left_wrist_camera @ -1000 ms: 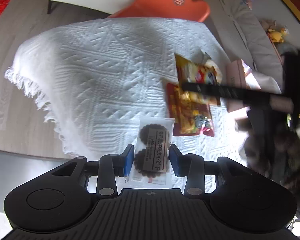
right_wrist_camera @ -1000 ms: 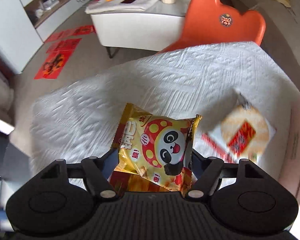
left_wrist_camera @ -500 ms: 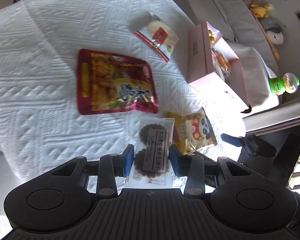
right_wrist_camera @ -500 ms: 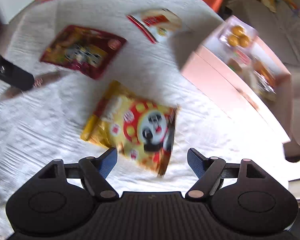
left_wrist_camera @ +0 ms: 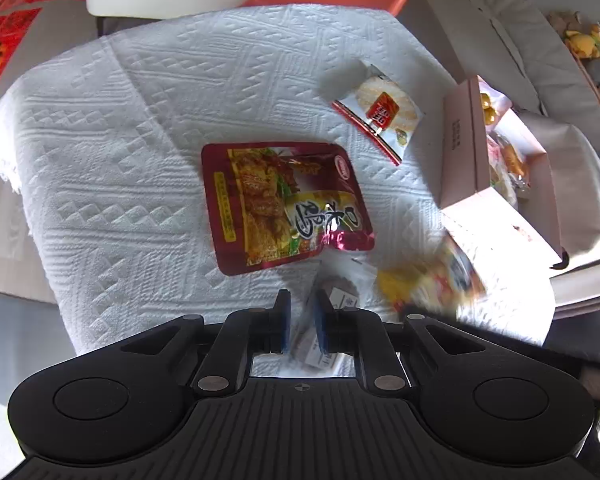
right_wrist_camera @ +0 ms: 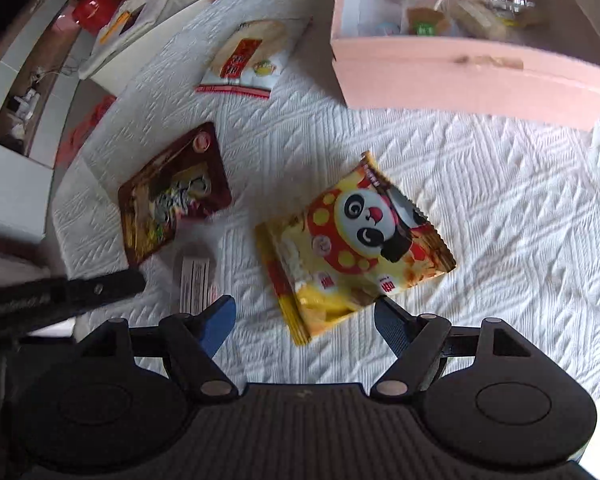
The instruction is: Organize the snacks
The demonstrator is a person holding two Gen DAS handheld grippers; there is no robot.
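While left gripper [left_wrist_camera: 302, 322] is closed, right gripper [right_wrist_camera: 304, 316] open | panda bag [right_wrist_camera: 356, 240] sharp only in right view

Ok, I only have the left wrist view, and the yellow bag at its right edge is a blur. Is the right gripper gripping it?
Observer: No. In the right wrist view the yellow panda bag lies flat on the white cloth. The right gripper stands open over its near end, with neither pad pressing it.
Operator: And what sits just behind the pink box's near wall?
Observer: The pink box holds several wrapped snacks. Near the middle, right behind that wall, is a small packet with a green label.
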